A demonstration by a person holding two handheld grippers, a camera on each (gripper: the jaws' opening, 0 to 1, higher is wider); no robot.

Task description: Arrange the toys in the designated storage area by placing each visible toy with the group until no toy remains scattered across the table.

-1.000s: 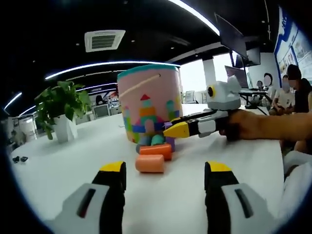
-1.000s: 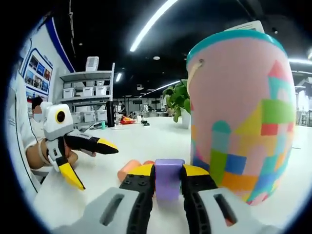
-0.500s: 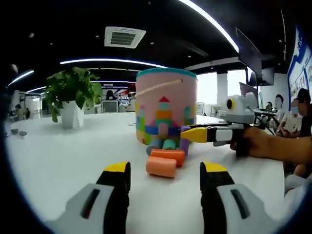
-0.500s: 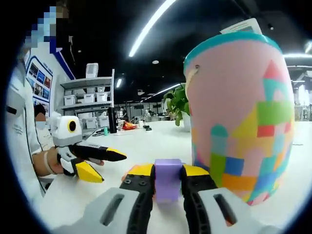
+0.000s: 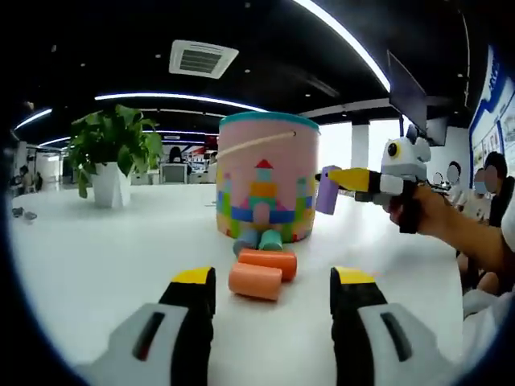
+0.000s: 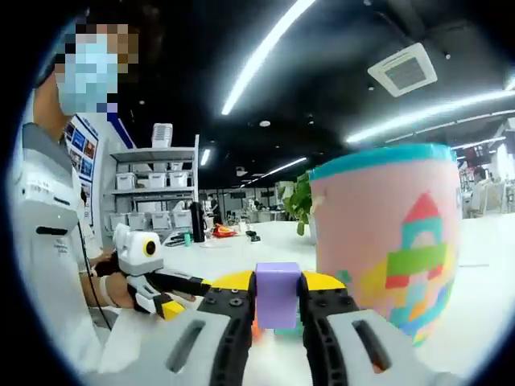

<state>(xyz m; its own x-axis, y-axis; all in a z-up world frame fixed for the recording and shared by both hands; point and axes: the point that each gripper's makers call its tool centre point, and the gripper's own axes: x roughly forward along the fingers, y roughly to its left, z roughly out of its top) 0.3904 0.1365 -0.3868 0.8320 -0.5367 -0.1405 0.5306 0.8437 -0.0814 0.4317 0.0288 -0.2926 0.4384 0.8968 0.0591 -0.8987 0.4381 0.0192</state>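
My right gripper [image 6: 278,299] pinches the purple block [image 6: 278,294] aloft beside the pink bucket [image 5: 266,178], my left gripper [image 5: 272,291] spread idle; next I'd lower it among the orange cylinders [image 5: 255,281].

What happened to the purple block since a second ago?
The right gripper, shut on the purple block throughout, lifted it from the table up beside the pink bucket, near its rim. The left gripper stayed open and low. The two orange cylinders and the bucket stayed put.
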